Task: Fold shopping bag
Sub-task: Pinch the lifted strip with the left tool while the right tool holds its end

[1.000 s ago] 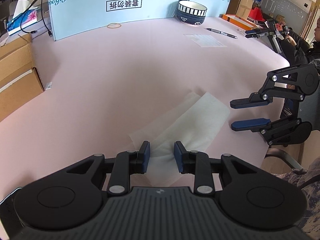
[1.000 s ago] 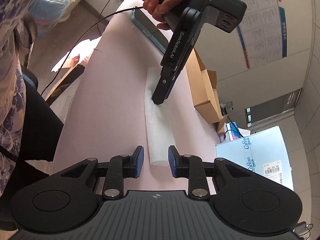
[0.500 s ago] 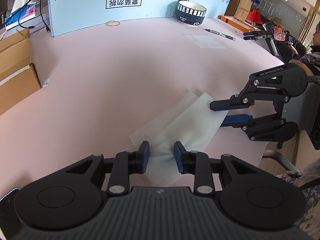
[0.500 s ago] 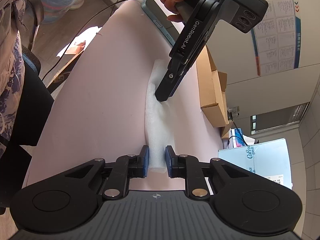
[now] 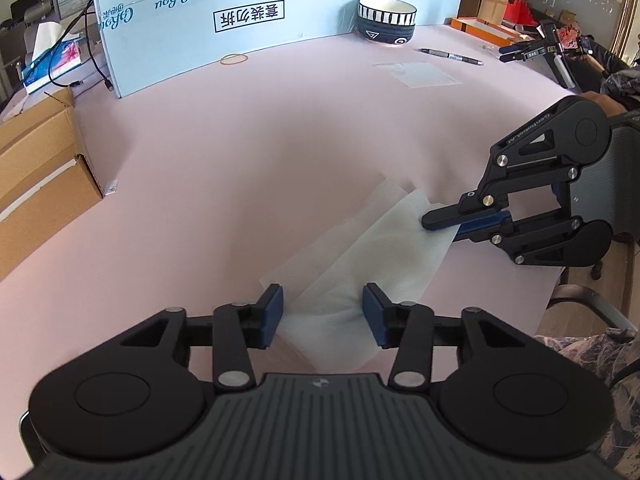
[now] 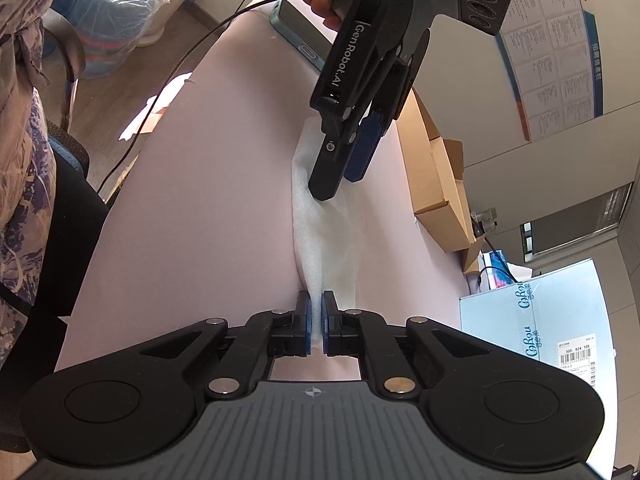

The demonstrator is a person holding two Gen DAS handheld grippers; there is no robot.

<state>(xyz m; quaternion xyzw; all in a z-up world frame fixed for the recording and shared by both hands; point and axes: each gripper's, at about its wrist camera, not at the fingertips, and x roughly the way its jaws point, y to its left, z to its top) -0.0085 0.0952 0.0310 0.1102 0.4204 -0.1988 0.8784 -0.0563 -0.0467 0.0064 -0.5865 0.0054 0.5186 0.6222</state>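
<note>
Left gripper [image 5: 323, 314] is opening, its jaws spread wide over the near end of the white shopping bag [image 5: 372, 256], which lies flat on the pink table [image 5: 224, 152]. Right gripper [image 6: 315, 322] is closing, pinching the bag's far edge.

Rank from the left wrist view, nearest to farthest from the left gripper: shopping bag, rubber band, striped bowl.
1. Shopping bag: lies between the opening jaws of the left gripper, pads not touching it.
2. Rubber band: far, left of centre, by the blue board.
3. Striped bowl: farthest, right of centre, at the board.
</note>
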